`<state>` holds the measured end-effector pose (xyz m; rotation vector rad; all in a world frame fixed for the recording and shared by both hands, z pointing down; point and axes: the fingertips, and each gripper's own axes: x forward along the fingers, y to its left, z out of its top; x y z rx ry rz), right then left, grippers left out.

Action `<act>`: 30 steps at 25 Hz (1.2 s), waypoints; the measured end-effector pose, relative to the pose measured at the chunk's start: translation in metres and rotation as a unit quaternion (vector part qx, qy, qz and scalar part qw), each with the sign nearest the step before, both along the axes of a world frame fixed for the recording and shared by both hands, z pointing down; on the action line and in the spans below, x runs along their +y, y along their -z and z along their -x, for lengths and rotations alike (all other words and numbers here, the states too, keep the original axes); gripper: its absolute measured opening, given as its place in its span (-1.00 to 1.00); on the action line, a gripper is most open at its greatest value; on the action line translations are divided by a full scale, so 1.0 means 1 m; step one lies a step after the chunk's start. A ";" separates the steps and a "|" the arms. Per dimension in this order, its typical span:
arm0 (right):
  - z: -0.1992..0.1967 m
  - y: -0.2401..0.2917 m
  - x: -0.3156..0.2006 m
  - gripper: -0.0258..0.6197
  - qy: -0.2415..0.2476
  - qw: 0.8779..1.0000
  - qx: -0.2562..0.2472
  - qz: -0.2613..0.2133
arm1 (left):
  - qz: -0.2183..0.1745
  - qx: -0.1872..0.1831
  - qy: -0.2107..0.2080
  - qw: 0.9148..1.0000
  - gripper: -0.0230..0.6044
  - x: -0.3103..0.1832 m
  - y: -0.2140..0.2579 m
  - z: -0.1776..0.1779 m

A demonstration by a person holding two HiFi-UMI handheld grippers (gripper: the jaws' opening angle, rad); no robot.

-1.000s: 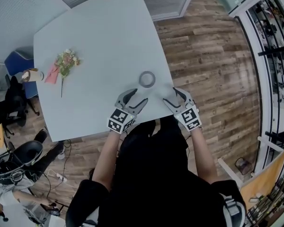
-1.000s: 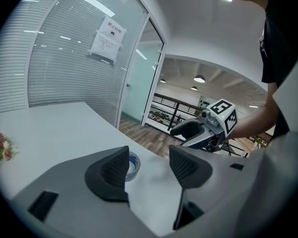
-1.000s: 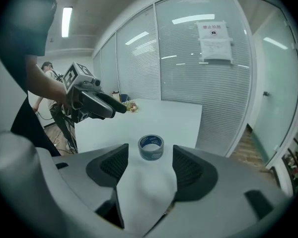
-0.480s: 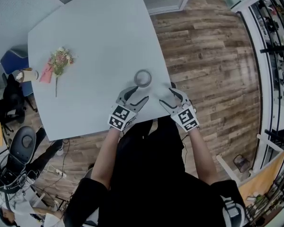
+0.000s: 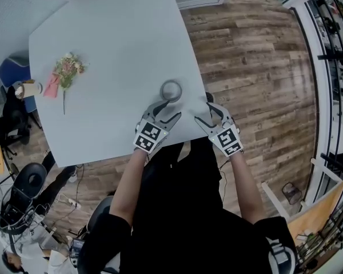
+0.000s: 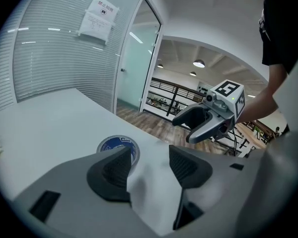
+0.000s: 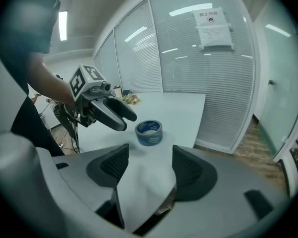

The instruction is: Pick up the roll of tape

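Note:
The roll of tape [image 5: 171, 90], grey with a blue printed core, lies flat near the right front edge of the pale table [image 5: 114, 56]. My left gripper [image 5: 168, 111] is open just in front of the roll, apart from it. In the left gripper view the tape [image 6: 118, 148] shows partly behind the left jaw of that gripper [image 6: 148, 163]. My right gripper [image 5: 207, 112] stands open at the table's edge, to the right of the roll. From the right gripper view the tape [image 7: 149, 132] lies ahead of that gripper [image 7: 148, 161], with nothing between its jaws.
A small flower bunch [image 5: 66, 71] and a paper cup [image 5: 27, 89] lie at the table's far left. Wooden floor [image 5: 251, 67] runs to the right of the table. Office chairs [image 5: 20, 198] stand at the lower left. Glass walls with blinds [image 7: 188, 58] are behind.
Both grippers have moved forward a little toward the roll; the left one now sits closer to it. The tape has not moved on the table.

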<state>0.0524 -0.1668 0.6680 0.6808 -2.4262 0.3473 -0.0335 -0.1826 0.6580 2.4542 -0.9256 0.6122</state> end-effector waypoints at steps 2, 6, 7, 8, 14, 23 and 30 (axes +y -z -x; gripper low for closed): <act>-0.003 0.000 -0.001 -0.03 -0.001 1.000 0.001 0.003 | 0.005 -0.001 -0.005 1.000 -0.11 0.001 -0.005 -0.002; -0.007 -0.005 0.000 -0.04 -0.005 1.000 0.001 0.009 | 0.009 -0.009 -0.008 1.000 -0.11 -0.002 -0.014 -0.005; -0.007 -0.006 0.001 -0.04 -0.005 1.000 0.001 0.011 | 0.010 -0.011 -0.008 1.000 -0.11 -0.003 -0.016 -0.005; -0.008 -0.007 0.002 -0.04 -0.005 1.000 0.001 0.013 | 0.012 -0.011 -0.006 1.000 -0.11 -0.005 -0.018 -0.006; -0.018 -0.010 0.002 -0.04 -0.019 0.999 -0.015 0.029 | 0.025 -0.001 0.016 1.000 -0.11 -0.018 -0.026 -0.015; -0.032 -0.014 -0.004 -0.04 -0.021 0.999 -0.015 0.035 | 0.038 -0.035 0.006 0.999 -0.11 -0.023 -0.042 -0.024; -0.037 -0.016 -0.007 -0.05 -0.020 0.999 -0.018 0.043 | 0.060 -0.065 0.007 0.996 -0.17 -0.027 -0.055 -0.026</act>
